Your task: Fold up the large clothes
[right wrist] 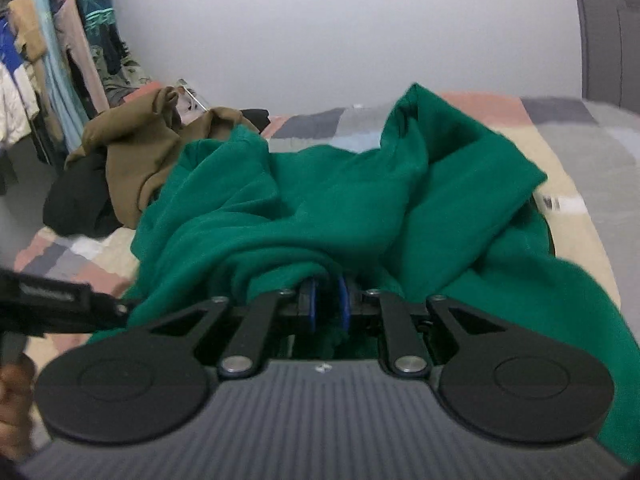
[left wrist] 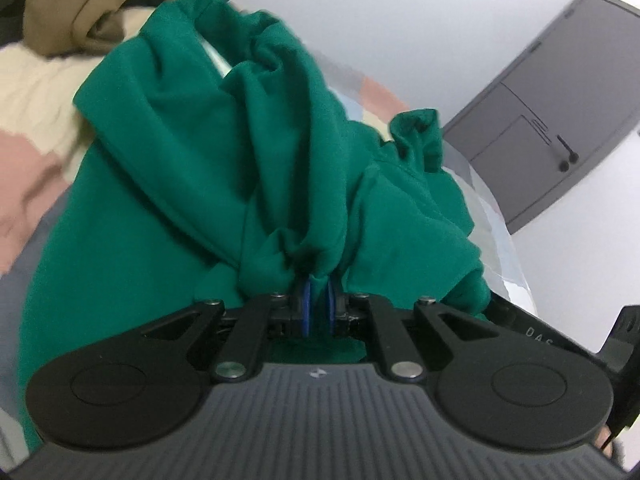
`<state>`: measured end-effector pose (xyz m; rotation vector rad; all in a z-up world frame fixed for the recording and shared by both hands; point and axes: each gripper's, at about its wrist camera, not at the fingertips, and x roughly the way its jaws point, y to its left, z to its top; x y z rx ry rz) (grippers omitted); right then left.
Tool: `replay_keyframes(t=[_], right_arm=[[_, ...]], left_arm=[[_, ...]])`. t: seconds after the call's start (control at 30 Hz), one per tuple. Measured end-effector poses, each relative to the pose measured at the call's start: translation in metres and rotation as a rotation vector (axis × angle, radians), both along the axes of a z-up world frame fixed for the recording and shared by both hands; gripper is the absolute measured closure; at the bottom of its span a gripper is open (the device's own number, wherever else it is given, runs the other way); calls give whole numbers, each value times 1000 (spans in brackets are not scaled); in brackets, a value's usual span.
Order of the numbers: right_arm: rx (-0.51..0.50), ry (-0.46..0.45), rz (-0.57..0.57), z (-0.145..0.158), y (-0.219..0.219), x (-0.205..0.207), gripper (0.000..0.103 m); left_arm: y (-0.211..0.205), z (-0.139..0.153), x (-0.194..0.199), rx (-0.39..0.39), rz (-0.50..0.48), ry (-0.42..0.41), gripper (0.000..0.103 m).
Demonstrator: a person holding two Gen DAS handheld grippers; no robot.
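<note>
Both grippers, left [left wrist: 318, 294] and right [right wrist: 328, 296], pinch the green garment [right wrist: 320, 200], bunched mid-bed [right wrist: 576, 168]; no fold made yet, I judge.

Deep green all over on the green garment [right wrist: 328, 200], plain, no print. Beside it a tan-brown garment [right wrist: 136, 152], and under that a black garment [right wrist: 76, 200]. The bedspread [right wrist: 576, 148] shows patchwork blocks of cream, salmon pink and grey. Blue pads [left wrist: 306, 304] flash between black gripper arms. The wall [right wrist: 320, 40] is pale grey-white; the door [left wrist: 560, 92] is darker grey. Pale blue, beige and white among the hanging clothes [right wrist: 52, 68].
</note>
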<state>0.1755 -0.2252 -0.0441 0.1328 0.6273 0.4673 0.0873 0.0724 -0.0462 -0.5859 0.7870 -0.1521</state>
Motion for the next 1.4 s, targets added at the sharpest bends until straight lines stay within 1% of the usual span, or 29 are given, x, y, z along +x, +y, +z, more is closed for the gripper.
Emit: replay_keyframes(t=[0.07,0.1,0.13,0.17,0.2,0.23,0.3,0.43,0.5,0.57,0.67,0.8,0.83,0.93,1.1,1.13,1.2,1.27,1.4], right_arm=[[19,21,-16,2,-5,-7,87],[28,28,-23,3,-8,-9,82],[43,31,-33,3,-12,-12,69],[63,33,-43,4,-16,-15,64],[78,32,-50,6,-19,-18,60],[90,29,-56,8,-23,-19,60],[124,14,-68,13,-29,-23,60],[210,-50,-75,28,-38,-24,60],[235,-82,-54,31,-37,-23,60],[239,-85,-23,29,-31,-20,60],[212,-76,18,23,-18,-11,60],[155,-97,61,15,-2,-1,63],[149,-86,71,12,0,3,67],[120,-38,91,0,7,12,68],[18,86,97,-28,19,28,70],[3,102,98,-33,21,32,71],[-17,113,101,-37,26,36,71],[-39,109,102,-39,32,38,71],[-36,101,100,-38,31,35,71]], left_arm=[[6,1,4,6,-9,-10,90],[7,3,2,6,-13,-16,85],[10,4,2,6,-18,-26,81],[11,8,-1,8,-16,-38,78],[12,12,-5,10,-11,-58,71],[14,17,-9,14,-6,-84,63],[13,28,-15,27,-10,-135,59],[9,46,-20,39,-37,-232,59],[2,50,-20,63,-58,-261,59],[-7,49,-16,92,-78,-280,59],[-18,39,-4,126,-110,-266,59],[-23,16,17,137,-138,-200,60],[-24,11,21,145,-142,-189,61],[-27,-2,28,182,-151,-159,61],[-31,-20,36,217,-166,-115,61],[-34,-24,37,238,-169,-107,61],[-36,-27,39,256,-170,-105,61],[-36,-29,41,254,-165,-105,61],[-37,-27,37,266,-163,-124,61]])
